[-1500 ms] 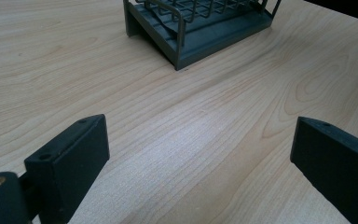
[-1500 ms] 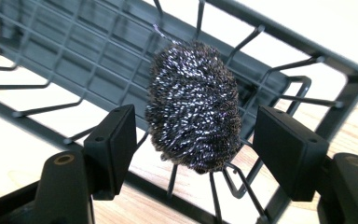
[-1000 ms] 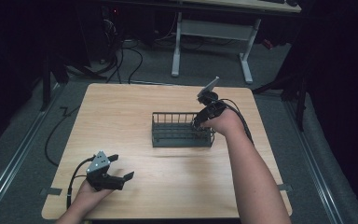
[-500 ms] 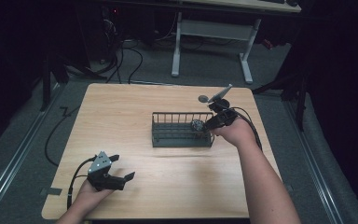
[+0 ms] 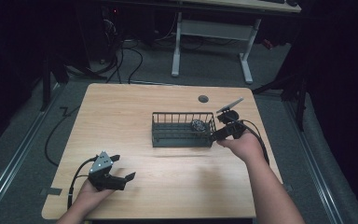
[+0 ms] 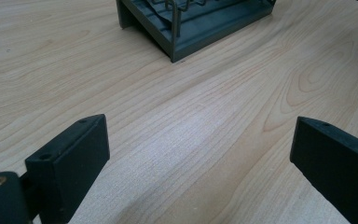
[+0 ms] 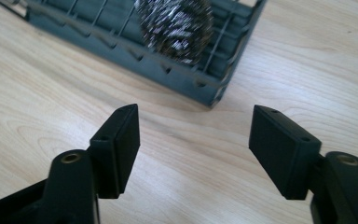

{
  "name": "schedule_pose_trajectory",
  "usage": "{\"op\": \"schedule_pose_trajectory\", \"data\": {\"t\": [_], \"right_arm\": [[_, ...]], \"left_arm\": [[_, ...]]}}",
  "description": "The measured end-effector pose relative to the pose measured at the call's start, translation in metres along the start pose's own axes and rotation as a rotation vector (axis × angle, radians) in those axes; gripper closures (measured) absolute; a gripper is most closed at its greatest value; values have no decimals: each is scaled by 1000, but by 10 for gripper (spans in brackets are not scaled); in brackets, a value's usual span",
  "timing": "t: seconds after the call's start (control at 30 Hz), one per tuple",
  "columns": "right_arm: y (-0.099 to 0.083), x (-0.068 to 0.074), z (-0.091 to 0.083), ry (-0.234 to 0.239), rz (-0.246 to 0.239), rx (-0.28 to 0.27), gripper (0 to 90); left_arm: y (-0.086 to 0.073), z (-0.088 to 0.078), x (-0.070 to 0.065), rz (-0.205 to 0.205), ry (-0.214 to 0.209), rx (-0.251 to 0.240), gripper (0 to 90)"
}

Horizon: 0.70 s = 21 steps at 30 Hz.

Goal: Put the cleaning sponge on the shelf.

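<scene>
At the rack's [image 5: 182, 130] three o'clock end, right gripper [image 5: 213, 137], jaws empty and closing, has dropped the steel scourer [image 5: 198, 124] inside; next it backs off. Left gripper [image 5: 121, 169] idles wide.

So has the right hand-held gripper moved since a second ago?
Yes. The right hand-held gripper has drawn back from above the rack to its right end; jaws empty, just closing.

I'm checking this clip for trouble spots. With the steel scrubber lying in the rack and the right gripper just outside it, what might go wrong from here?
1. The right gripper has been closing its jaws with nothing between them, near the rack's corner; another move that way might knock or shift the rack.
2. The scrubber sits tight against the rack's wires at that end, so the jaws may snag on the wires if they reach for it.
</scene>
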State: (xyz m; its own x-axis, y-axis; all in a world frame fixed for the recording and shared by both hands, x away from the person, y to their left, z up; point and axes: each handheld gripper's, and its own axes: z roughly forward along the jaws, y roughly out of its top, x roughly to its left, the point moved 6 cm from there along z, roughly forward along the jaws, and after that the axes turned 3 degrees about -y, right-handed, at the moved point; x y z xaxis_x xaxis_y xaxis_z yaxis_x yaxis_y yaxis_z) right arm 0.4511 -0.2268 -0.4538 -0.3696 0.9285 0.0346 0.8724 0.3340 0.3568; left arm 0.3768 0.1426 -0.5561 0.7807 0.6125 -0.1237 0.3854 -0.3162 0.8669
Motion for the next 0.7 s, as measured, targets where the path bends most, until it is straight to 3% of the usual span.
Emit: {"op": "schedule_pose_trajectory", "data": {"t": [0.17,0.43,0.7], "right_arm": [[-20,11,6,-2,-41,-80,354],[-54,17,12,2,-36,-272,366],[-99,20,33,-11,-61,-429,333]], "left_arm": [[0,0,-1,5,-1,5,53],[-1,1,-2,8,2,9,52],[-1,3,-4,20,3,14,53]]}}
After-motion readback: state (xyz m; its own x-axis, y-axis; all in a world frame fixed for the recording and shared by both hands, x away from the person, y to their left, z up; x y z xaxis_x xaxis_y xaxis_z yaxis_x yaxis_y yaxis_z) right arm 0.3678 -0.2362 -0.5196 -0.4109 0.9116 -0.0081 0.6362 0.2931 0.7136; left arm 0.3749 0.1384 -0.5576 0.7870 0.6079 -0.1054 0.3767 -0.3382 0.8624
